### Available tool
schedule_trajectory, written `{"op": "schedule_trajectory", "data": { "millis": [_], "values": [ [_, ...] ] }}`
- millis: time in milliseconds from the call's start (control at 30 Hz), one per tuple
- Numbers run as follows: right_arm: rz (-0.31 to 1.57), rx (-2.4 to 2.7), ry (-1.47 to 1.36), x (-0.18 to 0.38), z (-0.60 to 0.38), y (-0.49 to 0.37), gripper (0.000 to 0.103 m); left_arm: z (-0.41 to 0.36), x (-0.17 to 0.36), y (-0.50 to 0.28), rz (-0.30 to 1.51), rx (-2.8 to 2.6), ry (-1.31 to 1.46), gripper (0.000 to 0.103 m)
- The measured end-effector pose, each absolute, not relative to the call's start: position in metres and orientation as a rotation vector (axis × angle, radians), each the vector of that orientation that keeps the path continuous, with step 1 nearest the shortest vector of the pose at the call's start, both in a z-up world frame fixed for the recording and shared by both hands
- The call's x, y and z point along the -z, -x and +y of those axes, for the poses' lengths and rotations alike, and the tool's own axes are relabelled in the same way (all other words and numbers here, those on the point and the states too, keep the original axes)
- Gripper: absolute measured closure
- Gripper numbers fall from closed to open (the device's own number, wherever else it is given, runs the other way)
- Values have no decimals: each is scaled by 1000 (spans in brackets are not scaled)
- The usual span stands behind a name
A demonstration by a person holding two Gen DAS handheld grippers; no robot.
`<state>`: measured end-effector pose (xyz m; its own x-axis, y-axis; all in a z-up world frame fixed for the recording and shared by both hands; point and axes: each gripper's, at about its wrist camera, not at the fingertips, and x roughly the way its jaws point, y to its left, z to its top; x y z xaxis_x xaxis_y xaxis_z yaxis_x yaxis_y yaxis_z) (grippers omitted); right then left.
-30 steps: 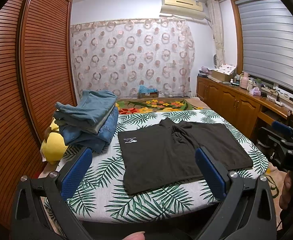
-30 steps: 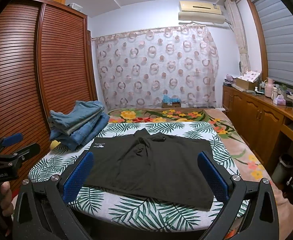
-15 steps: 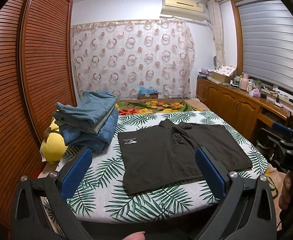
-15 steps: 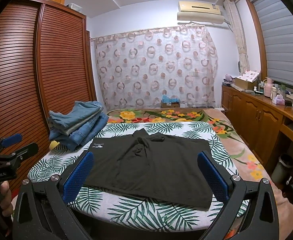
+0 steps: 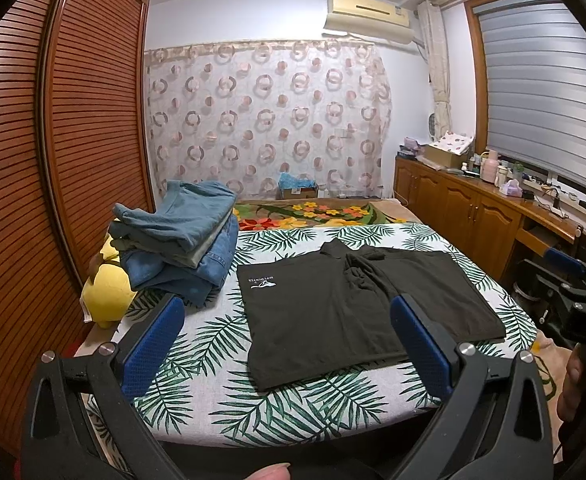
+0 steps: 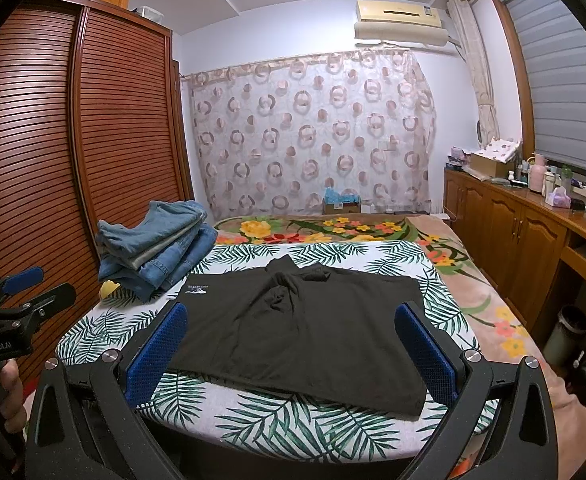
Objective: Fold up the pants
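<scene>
Dark olive fabric pants [image 5: 353, 312] are spread flat on the palm-leaf-print bed [image 5: 213, 344], at its centre. A stack of folded blue denim jeans [image 5: 177, 240] is seen at 10 o'clock from them. The left hand-held gripper [image 5: 285, 344] and right hand-held gripper [image 6: 293, 348] are held released, jaws wide apart, empty.

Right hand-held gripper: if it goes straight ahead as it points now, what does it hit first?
Probably the dark pants spread flat on the leaf-print bed, near their front edge. The right hand-held gripper is open, nothing between. Depth is uncertain.
</scene>
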<state>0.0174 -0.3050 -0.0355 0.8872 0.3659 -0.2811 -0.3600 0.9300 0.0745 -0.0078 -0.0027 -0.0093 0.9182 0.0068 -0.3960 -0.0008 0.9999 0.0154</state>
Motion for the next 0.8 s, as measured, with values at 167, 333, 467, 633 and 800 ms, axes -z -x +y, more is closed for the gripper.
{"op": "schedule_trajectory", "data": {
  "millis": [167, 333, 467, 633, 800],
  "values": [
    [296, -377, -20, 35, -305, -18, 0, -2, 8, 8, 408, -4, -13, 0],
    [295, -377, -20, 35, -304, -17, 0, -2, 9, 8, 407, -3, -12, 0],
    [294, -377, -20, 35, -304, -18, 0, -1, 8, 8, 407, -3, -11, 0],
    [292, -376, -21, 34, -305, -17, 0, -2, 9, 8, 408, -5, -11, 0],
    [288, -377, -20, 33, -304, -18, 0, 0, 1, 5, 409, -7, -8, 0]
  ]
}}
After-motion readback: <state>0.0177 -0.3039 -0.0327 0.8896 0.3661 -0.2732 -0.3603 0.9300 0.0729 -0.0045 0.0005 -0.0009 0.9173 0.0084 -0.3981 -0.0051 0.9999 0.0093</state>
